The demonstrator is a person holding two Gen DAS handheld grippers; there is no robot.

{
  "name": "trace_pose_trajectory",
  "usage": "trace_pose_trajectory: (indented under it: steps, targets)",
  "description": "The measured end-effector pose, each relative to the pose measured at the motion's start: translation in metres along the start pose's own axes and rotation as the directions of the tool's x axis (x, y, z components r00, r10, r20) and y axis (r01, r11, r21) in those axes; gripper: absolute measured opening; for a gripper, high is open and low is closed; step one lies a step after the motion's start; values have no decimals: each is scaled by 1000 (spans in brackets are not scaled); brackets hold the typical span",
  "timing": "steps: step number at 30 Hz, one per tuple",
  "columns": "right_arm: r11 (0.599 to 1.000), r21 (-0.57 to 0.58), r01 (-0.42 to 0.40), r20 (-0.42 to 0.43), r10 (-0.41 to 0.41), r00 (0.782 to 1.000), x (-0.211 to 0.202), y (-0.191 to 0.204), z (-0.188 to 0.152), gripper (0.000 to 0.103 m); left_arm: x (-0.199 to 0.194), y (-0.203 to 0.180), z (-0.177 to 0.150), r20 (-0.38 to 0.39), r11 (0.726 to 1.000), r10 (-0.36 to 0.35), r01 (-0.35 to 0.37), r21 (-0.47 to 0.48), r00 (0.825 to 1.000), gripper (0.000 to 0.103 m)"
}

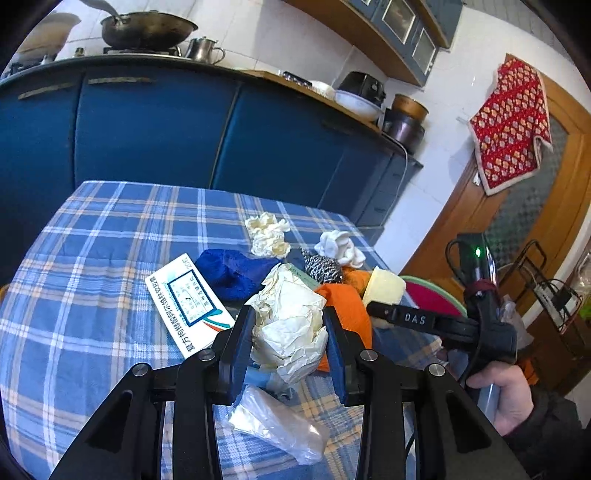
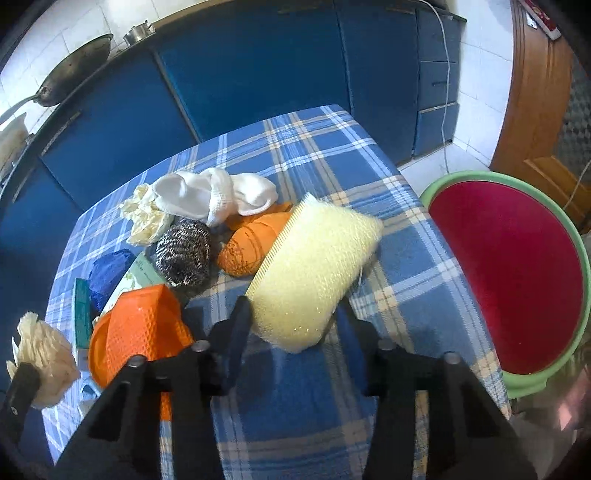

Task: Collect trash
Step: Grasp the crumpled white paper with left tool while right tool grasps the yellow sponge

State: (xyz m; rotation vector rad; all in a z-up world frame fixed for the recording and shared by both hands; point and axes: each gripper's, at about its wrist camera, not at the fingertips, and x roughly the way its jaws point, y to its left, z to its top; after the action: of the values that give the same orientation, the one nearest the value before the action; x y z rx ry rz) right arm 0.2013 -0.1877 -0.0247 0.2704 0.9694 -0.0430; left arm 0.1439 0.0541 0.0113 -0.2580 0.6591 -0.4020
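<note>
Clamping a crumpled ball of cream-white paper (image 1: 288, 321), the left gripper (image 1: 290, 343) has both blue-padded fingers (image 1: 242, 343) pressed into its creased sides, holding it just above the blue plaid tablecloth (image 1: 92, 277). Beneath the fingers lies a wrinkled clear plastic wrapper (image 1: 277, 424), partly hidden by the gripper's black frame. Beside the ball sit a flat white medicine box with printed characters (image 1: 188, 299), a fuzzy dark-blue cloth (image 1: 232, 273), an orange waffle-textured cloth (image 1: 347, 306), a steel-wire scouring ball (image 1: 323, 267), a crumpled cream tissue (image 1: 266, 234) and a bunched white sock (image 1: 341, 247). At the right edge a person's hand (image 1: 506, 398) holds the other tool, cut off by the frame. Behind run glossy blue cabinets (image 1: 155, 125) with a dark wok (image 1: 147, 29) on the counter.

From the right wrist, the right gripper (image 2: 293, 321) has a pale-yellow, bumpy rectangular sponge (image 2: 314, 273) between its black fingers (image 2: 238, 332); motion blur leaves it unclear whether the pads actually press it. The scouring ball, white sock and orange cloth crowd just to its left. A round red basin with a green rim (image 2: 576, 266) sits off the table's right edge, partly cut off, near the white tiled floor and a wooden door (image 2: 532, 92).
</note>
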Motion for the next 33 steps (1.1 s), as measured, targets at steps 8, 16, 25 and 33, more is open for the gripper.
trace_pose_trajectory:
  steps: [8, 16, 25, 33]
  targets:
    - [999, -26, -43, 57, 44, 997, -36, -13, -19, 23, -9, -20, -1, 12, 1000, -13, 13, 12, 1000, 38]
    - [994, -12, -105, 144, 106, 984, -77, -38, -34, 20, -6, -58, 0, -15, 999, -40, 40, 34, 999, 38]
    - [992, 40, -116, 228, 104, 968, -109, -87, -43, 19, 17, -116, 0, -68, 993, -65, 71, 89, 996, 38]
    - [992, 111, -54, 276, 21, 961, -126, -134, -49, 19, 52, -167, 0, -118, 978, -99, 118, 169, 988, 38]
